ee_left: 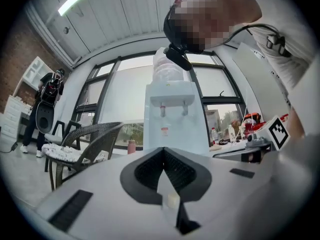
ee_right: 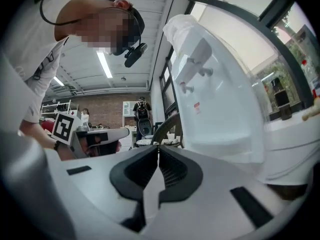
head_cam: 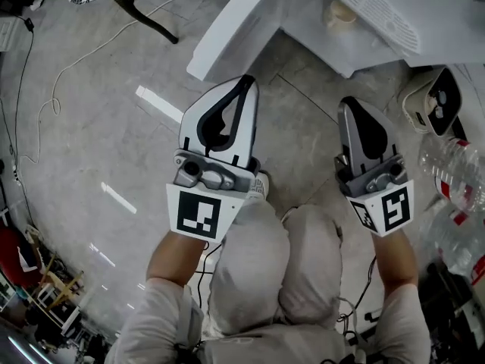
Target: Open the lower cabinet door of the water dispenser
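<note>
White plastic all over: the water dispenser (head_cam: 333, 21) is standing at 12 to 1 o'clock of the head view, w/ both grippers hanging short of it over the grey floor (head_cam: 98, 127). L gripper (head_cam: 244, 86) is showing its jaws pressed together, nothing btwn them. R gripper (head_cam: 351, 106) is doing the same, together and empty.

In the L gripper view the dispenser is rising dead ahead at 12, taps (ee_left: 162, 106) showing, but the lower door is hiding behind the gripper body. Same on the R side, where the unit is leaning in at 1 to 2 o'clock. A flat white panel (head_cam: 231, 32) is slanting toward 11 in the head view; could be the door's face, can't tell.

Judging it: that door is prob. thin, stiff, light plastic, smooth and slippery, swinging on side hinges w/ a light catch. Best hold is looking like the free vertical edge or a finger recess opp. the hinges. Jaws would need parting first, then an easy pull in an arc, since the tall unit w/ its bottle (ee_left: 161, 69) could be rocking.
</note>
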A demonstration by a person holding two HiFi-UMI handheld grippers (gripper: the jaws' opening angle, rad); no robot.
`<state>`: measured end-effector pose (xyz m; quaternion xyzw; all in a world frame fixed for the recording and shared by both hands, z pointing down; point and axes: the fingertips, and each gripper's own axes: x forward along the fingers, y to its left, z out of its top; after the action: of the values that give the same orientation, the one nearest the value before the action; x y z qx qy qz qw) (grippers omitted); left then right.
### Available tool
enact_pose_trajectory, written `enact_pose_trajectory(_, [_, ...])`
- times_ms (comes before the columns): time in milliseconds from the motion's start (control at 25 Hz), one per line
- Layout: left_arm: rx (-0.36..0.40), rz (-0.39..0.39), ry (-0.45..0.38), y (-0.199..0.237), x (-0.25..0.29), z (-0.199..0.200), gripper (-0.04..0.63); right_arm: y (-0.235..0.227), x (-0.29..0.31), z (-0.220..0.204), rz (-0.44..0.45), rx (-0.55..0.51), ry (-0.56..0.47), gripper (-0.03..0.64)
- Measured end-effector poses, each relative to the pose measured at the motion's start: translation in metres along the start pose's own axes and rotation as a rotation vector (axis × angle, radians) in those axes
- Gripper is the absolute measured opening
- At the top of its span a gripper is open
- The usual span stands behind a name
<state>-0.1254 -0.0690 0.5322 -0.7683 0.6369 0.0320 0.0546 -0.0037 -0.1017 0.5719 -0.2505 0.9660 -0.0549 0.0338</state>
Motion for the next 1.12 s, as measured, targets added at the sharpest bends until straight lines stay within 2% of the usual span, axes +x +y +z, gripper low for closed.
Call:
enact_pose_trajectory(200, [0.002, -0.01, -0.007, -0.013, 0.002, 0.139, 0.005, 0.011, -0.046, 0.129, -0.104, 0.028, 0.016, 0.02])
enact_pose_trajectory(480, [-0.011, -0.073, -0.024, -0.039, 0.004, 0.356, 0.005, 0.052, -0.092, 0.341, -0.196, 0.006, 0.001, 0.021])
enact_pose_trajectory(680, [-0.04, -0.1, -0.016, -0.052, 0.005, 0.482, 0.005, 0.072, -0.121, 0.473, -0.27, -0.003, -0.019, 0.021])
enact_pose_trajectory(880, [-0.087, -0.119, -0.021, -0.056, 0.005, 0.574, 0.005, 0.09, -0.143, 0.564, -0.329, -0.006, -0.032, 0.021])
enact_pose_trajectory(1000, [-0.117, -0.145, -0.021, -0.058, 0.007, 0.599, 0.005, 0.104, -0.154, 0.599, -0.361, -0.024, -0.036, 0.021])
enact_pose_trajectory(1120, [-0.114, -0.176, -0.016, -0.064, 0.007, 0.614, 0.005, 0.112, -0.167, 0.624, -0.41, -0.035, -0.034, 0.02])
